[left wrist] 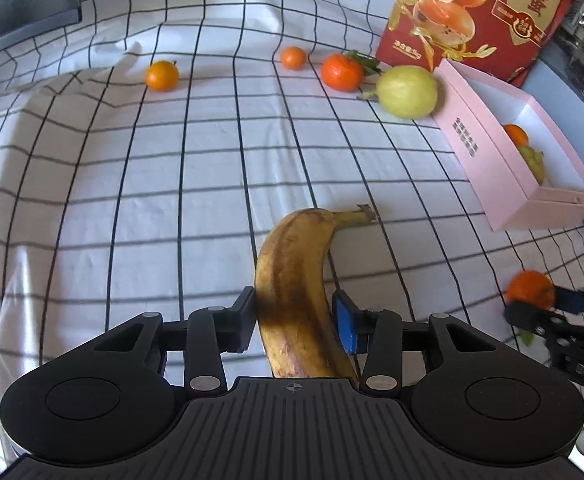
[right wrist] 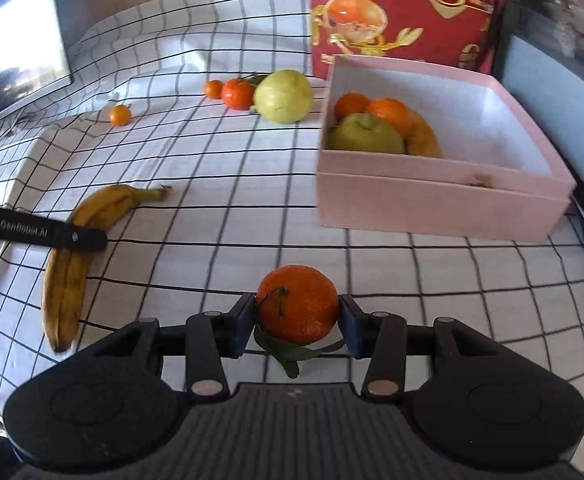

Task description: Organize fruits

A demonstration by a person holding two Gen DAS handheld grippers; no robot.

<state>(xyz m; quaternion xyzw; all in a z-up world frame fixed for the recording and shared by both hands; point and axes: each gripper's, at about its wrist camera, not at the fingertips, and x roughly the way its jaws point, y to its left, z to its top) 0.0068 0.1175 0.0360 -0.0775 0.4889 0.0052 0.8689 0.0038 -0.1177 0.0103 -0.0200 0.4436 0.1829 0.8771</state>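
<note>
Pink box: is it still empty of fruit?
No, the pink box already holds a green fruit, oranges and a banana.

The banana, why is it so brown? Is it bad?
The banana between the left gripper fingers has dark brown streaks and speckles along its peel, so it looks overripe or bruised. The peel shows no split. Nothing is spilled on the cloth.

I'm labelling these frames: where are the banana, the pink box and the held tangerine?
banana (left wrist: 292, 280): left wrist view, middle of its peel.
pink box (right wrist: 431, 208): right wrist view, front wall.
tangerine (right wrist: 297, 304): right wrist view, centre of its skin.
</note>
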